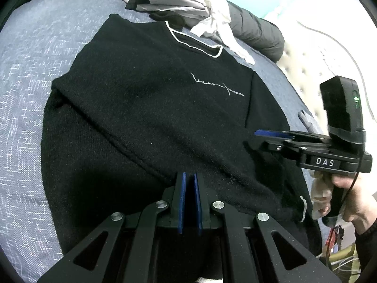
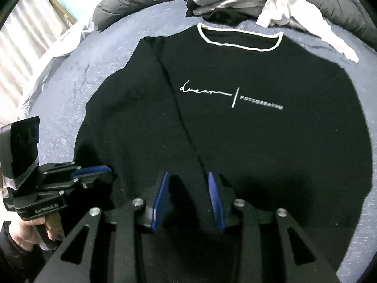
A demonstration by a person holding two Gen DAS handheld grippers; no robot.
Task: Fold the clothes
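The jaws of the left gripper (image 1: 189,184) are pressed together, their blue pads almost touching. They sit at the lower hem of the black knitted sweater with white neck trim and white lettering (image 2: 247,122); it looks as if they pinch the cloth there, but the black fabric hides whether any is really caught between them. The jaws of the right gripper (image 2: 188,184) stand partly spread and nothing is between the pads. They hover above the lower middle of the sweater, close to the edge of a sleeve that lies across the front.

The sweater lies flat, front side up, on the bed with a blue-grey woven cover (image 1: 35,70), with the neck away from the person. In the right wrist view one long sleeve is already laid inward over the body, its edge running diagonally from the shoulder down to the hem. The other side seems not folded yet, though the view does not show that sleeve clearly.

So I judge that the folding is in an early stage: one sleeve is in, and the second side and the fold of the body are left to do.

Behind the neck lies a heap of grey, white and black clothes (image 2: 235,0), not folded yet, next to a dark grey padded quilt (image 2: 122,2).
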